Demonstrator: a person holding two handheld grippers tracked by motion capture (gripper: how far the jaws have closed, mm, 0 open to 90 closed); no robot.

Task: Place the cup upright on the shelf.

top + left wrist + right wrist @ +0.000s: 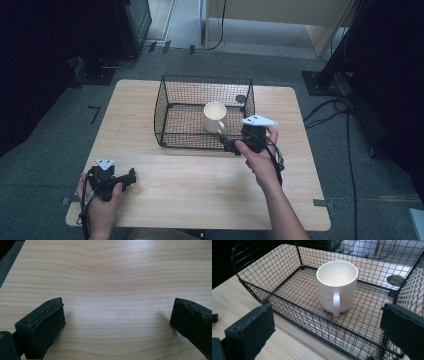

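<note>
Light wood table with rounded corners sits mid-room on grey carpet floor. Behind the table: a pale wooden cabinet with an angled side panel, a cable hanging down its front. Behind-left of the table: dark equipment unit on a black base plate. Right of the table: black stand foot, loose black cables trailing over the carpet. Tape marks on the floor near the table's front corners. Lighting is soft and even, and both side edges of the room are very dark.
</note>
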